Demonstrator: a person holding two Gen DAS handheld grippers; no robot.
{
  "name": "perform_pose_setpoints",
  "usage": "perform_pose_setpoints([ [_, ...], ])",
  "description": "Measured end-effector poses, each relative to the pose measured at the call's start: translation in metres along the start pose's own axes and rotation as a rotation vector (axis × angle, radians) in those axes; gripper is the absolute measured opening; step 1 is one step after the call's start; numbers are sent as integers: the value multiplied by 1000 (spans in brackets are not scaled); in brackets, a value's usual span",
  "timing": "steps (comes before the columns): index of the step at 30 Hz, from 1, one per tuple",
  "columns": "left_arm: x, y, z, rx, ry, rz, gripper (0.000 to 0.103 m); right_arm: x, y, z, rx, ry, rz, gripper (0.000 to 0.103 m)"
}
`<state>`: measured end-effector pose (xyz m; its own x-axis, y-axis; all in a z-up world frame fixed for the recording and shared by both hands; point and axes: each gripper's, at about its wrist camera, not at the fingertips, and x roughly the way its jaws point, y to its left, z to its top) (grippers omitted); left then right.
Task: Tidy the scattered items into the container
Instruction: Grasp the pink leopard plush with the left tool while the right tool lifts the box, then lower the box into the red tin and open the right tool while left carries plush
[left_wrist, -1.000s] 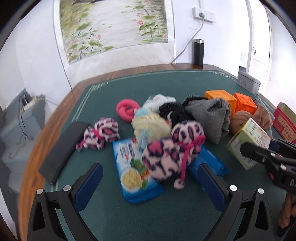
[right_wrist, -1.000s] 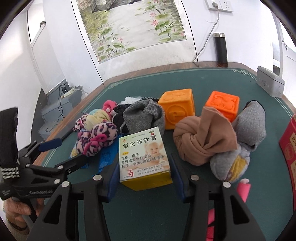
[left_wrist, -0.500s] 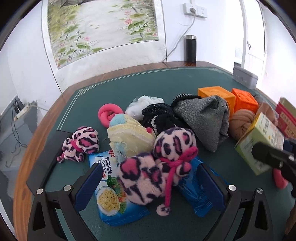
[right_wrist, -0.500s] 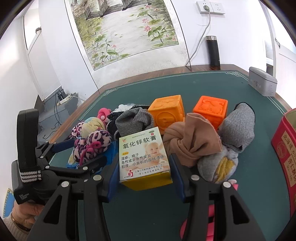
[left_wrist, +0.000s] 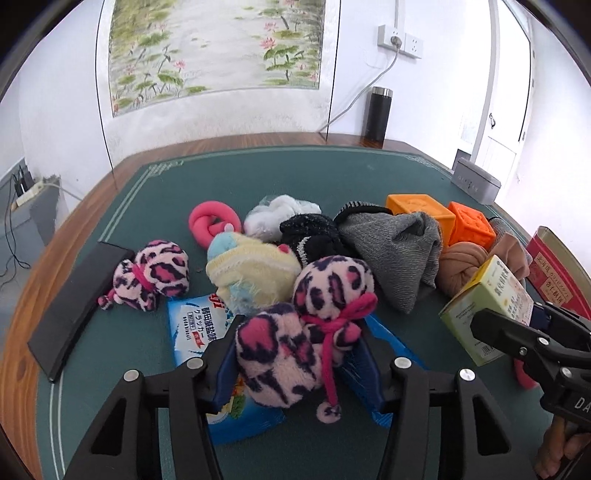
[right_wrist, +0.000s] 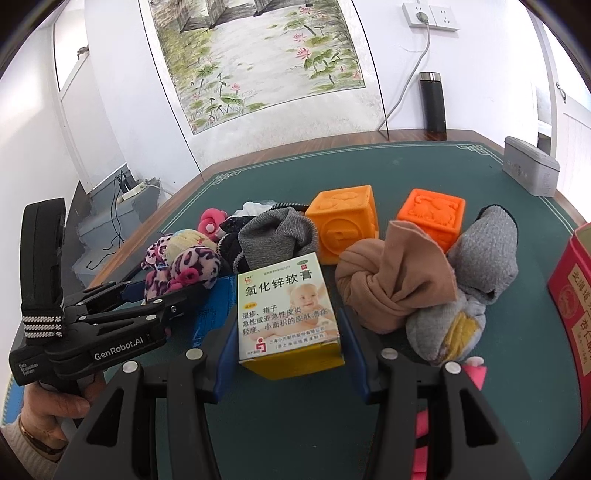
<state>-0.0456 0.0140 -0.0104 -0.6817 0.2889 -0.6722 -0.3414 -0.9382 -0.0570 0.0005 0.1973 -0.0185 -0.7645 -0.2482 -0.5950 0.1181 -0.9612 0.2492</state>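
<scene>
My left gripper (left_wrist: 299, 354) is shut on a pink leopard-print plush (left_wrist: 295, 332), which rests over a blue snack packet (left_wrist: 195, 332). My right gripper (right_wrist: 290, 332) is shut on a white and yellow ointment box (right_wrist: 286, 310) and holds it just above the green table; the box also shows in the left wrist view (left_wrist: 487, 306). A red container (right_wrist: 572, 295) stands at the far right, and it also shows in the left wrist view (left_wrist: 557, 269). Scattered socks, a second leopard plush (left_wrist: 147, 275) and two orange blocks (right_wrist: 345, 225) lie between.
A grey sock (left_wrist: 395, 243), tan knotted sock (right_wrist: 391, 280), grey-yellow sock (right_wrist: 476, 280), pink ring (left_wrist: 212, 221) and yellow-blue sock (left_wrist: 251, 273) crowd the middle. A black slab (left_wrist: 74, 302) lies at the left edge. A grey tin (right_wrist: 530, 170) and a black flask (right_wrist: 432, 105) stand at the back.
My left gripper moved forward and closed its blue pads onto the leopard plush. My right gripper kept its hold on the ointment box and lifted slightly.
</scene>
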Motion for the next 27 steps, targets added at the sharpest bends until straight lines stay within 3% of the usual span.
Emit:
perform_pose_setpoints([
  [10, -43, -2, 4, -31, -129, -9, 48, -3, 6, 0, -29, -25, -18, 54],
  [27, -62, -18, -2, -60, -170, -41, 49, -25, 10, 3, -72, -133, -120, 54],
])
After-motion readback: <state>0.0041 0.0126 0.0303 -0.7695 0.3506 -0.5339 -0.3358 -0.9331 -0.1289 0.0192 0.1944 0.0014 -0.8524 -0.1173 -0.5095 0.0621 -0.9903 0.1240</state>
